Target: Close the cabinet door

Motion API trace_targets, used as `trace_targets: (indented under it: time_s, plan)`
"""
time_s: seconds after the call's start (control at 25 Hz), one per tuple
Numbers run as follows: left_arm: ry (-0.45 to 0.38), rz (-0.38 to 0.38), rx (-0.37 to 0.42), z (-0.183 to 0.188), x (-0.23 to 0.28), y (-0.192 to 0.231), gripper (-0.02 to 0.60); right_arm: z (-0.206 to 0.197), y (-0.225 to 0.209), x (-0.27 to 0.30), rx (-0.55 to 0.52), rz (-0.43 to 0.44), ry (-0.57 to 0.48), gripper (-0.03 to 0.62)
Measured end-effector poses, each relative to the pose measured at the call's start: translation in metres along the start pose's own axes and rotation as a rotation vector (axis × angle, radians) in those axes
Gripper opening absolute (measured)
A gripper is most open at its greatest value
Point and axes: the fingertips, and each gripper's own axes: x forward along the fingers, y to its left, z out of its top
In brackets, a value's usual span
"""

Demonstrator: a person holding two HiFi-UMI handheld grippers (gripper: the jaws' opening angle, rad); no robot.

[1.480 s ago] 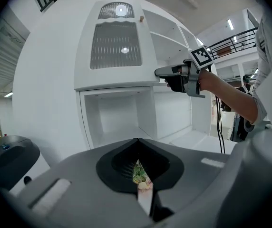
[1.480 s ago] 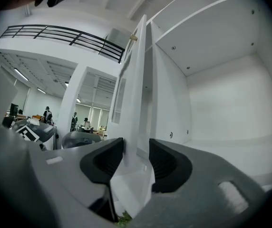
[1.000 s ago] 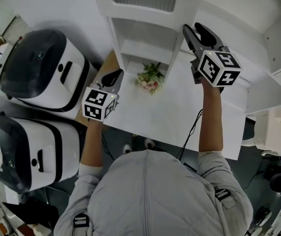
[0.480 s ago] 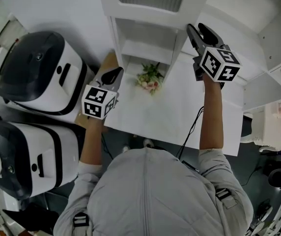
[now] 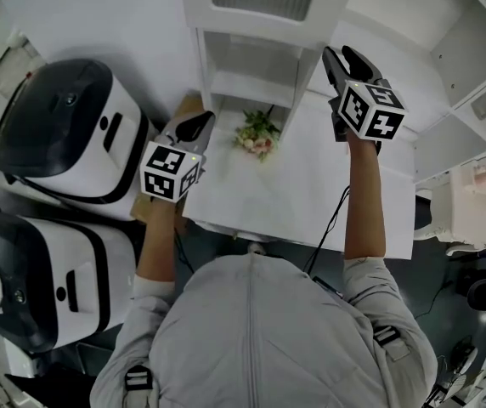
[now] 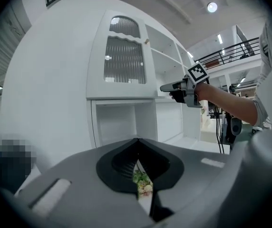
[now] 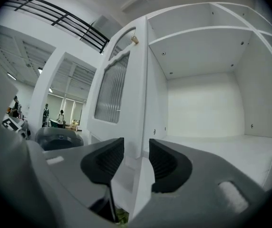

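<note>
The white cabinet door (image 7: 126, 80) with its ribbed glass pane (image 6: 124, 56) stands open, beside the bare upper shelves (image 7: 207, 99). My right gripper (image 7: 137, 151) points level at the door's free edge (image 7: 144, 108). That edge runs down between its jaws, which are closing, with a little gap still showing on the left side. In the head view the right gripper (image 5: 338, 58) is at the cabinet front. My left gripper (image 5: 194, 126) is shut and empty, held off to the left of a small flower bunch (image 5: 258, 134). The flower bunch (image 6: 142, 184) shows through its slit.
Two black-and-white appliances (image 5: 60, 130) (image 5: 39, 270) stand close on the left. The white table (image 5: 311, 185) lies under both hands. An open lower compartment (image 6: 126, 122) sits below the door. More white shelving (image 5: 472, 66) stands at the right.
My left gripper has risen a little. The right gripper stays at the door edge, slightly turned, with its jaws a bit narrower.
</note>
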Motion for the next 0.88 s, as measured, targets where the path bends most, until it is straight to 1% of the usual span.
trace_targets:
  time_s: [0.12, 0.24, 0.4, 0.48, 0.6, 0.88]
  plan:
    - [-0.015, -0.017, 0.014, 0.004, -0.003, 0.0, 0.018, -0.009, 0.004, -0.015, -0.012, -0.029, 0.016, 0.155]
    - [-0.051, -0.008, 0.017, 0.013, -0.01, 0.004, 0.017, -0.017, 0.015, -0.033, -0.033, -0.049, 0.022, 0.104]
    - [-0.122, 0.006, 0.064, 0.034, -0.018, 0.006, 0.018, -0.023, 0.026, -0.06, -0.043, -0.079, 0.013, 0.047]
    - [-0.141, 0.002, 0.077, 0.039, -0.022, 0.003, 0.017, -0.028, 0.03, -0.075, -0.044, -0.099, 0.014, 0.029]
    - [-0.163, -0.024, 0.074, 0.043, -0.03, -0.004, 0.017, -0.036, 0.038, -0.097, -0.041, -0.125, 0.016, 0.002]
    - [-0.208, -0.084, 0.134, 0.06, -0.039, -0.028, 0.018, -0.048, 0.066, -0.134, -0.097, -0.141, 0.044, 0.002]
